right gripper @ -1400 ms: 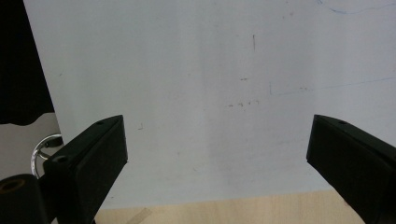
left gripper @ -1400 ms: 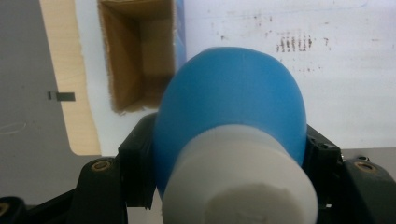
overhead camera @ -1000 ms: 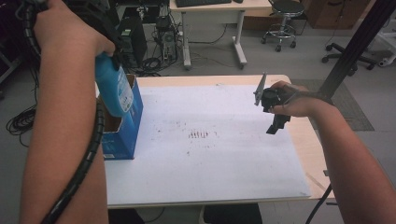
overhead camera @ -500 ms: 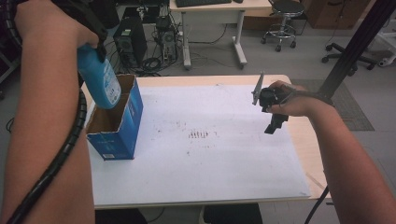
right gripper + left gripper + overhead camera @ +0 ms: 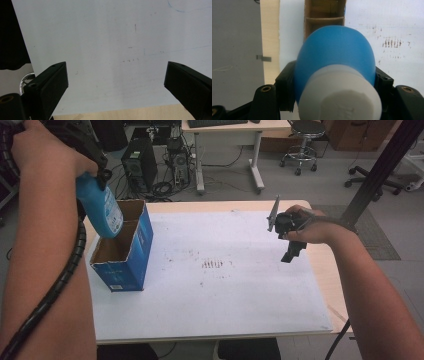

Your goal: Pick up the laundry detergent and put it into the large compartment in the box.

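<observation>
A blue bottle [image 5: 102,210] with a white cap [image 5: 339,100] hangs tilted, base down, over the open top of a blue cardboard box [image 5: 127,265] at the table's left side. My left gripper [image 5: 96,176] is shut on the bottle's upper part; in the left gripper view the bottle [image 5: 334,55] sits between the jaws, with the box's divided brown inside [image 5: 324,12] beyond it. Over the table's right side my right gripper [image 5: 290,251] hovers, pointing down. Its jaws stand wide open [image 5: 116,75] with nothing between them.
A stained white sheet [image 5: 225,300] covers most of the wooden table [image 5: 327,270]. On the floor beyond the far edge stand a desk [image 5: 225,130], computer towers [image 5: 137,160] with cables, and office chairs [image 5: 300,140]. A black pole [image 5: 380,170] rises at the right.
My left gripper has carried the bottle a little to the left and lower, so its base now hangs over the box's opening. The right gripper has barely moved.
</observation>
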`<control>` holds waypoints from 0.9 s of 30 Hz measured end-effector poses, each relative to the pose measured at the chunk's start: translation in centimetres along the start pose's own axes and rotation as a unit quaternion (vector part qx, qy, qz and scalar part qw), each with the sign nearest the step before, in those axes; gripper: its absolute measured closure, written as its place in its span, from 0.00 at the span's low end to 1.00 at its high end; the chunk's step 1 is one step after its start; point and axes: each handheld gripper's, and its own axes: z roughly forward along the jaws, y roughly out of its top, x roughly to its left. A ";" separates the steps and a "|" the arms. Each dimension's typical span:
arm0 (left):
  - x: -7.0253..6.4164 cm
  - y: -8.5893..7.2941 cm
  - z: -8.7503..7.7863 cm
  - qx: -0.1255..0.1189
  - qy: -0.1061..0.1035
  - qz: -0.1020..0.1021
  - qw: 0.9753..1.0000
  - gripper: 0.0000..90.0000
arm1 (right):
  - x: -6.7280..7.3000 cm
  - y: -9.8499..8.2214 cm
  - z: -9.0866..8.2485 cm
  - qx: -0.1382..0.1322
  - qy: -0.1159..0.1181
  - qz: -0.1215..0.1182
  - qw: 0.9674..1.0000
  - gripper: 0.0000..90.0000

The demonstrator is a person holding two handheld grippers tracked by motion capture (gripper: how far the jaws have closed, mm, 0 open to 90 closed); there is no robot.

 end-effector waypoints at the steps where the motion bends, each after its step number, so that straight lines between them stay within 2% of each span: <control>1: 0.0 0.0 0.3 -0.001 0.000 0.000 1.000 0.41 | 0.0 0.0 -0.1 0.000 0.000 0.000 1.000 0.06; 9: 0.8 0.1 3.1 0.017 -0.004 -0.003 1.000 0.41 | 0.2 -0.2 -0.2 0.001 -0.001 0.001 1.000 0.06; 22: 1.3 0.3 5.7 0.029 -0.006 -0.002 1.000 0.41 | 0.1 -0.2 -0.2 0.003 -0.002 0.002 1.000 0.06; 27: 1.5 0.3 7.3 0.036 -0.013 -0.003 0.999 0.41 | 0.1 -0.2 -0.2 0.003 -0.002 0.001 1.000 0.06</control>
